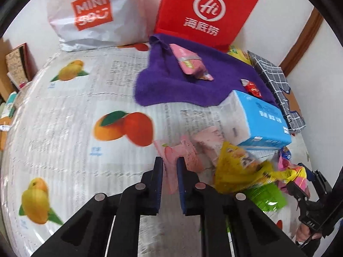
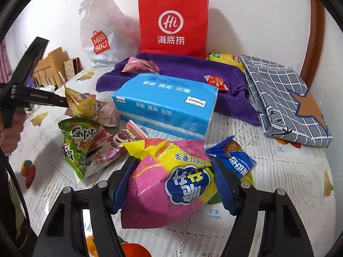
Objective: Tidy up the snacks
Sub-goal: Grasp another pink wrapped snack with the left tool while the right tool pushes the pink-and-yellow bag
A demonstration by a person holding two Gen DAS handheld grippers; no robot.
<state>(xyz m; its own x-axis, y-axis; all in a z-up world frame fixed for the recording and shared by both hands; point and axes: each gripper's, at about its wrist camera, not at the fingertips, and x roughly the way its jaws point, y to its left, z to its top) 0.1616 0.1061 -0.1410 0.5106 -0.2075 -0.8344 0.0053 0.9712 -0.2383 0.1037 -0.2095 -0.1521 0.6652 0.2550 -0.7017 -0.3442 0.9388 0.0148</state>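
Between the two black fingers of the right gripper (image 2: 173, 184), nearest to its camera, sits a big puffy pink and yellow crisp bag with a blue logo (image 2: 171, 182); the blue pads touch its two sides, so this claw is pinching the bag, whose long axis runs away from the camera toward the light blue rectangular tissue pack (image 2: 165, 105) behind it. Just beside the right finger lies a small dark blue biscuit packet (image 2: 232, 158), touching the bag or very near it; I cannot tell which. The left gripper (image 1: 170, 167) has its fingers close together on a thin pale pink wrapper (image 1: 171, 160), and it seems to pinch this one by its edge. The rest of the loose pile, a yellow packet (image 2: 82, 103) and a green packet (image 2: 77, 143), lies between the two grippers, on the fruit-printed white tablecloth (image 1: 75, 107). Farther back are a purple towel (image 2: 182, 68) with a pink packet (image 2: 139, 64) and a small red sachet (image 2: 216, 81) on it, then a tall red paper bag (image 2: 172, 21). I judge the red bag lies straight ahead of the right claw, so this hand is nearer to it.
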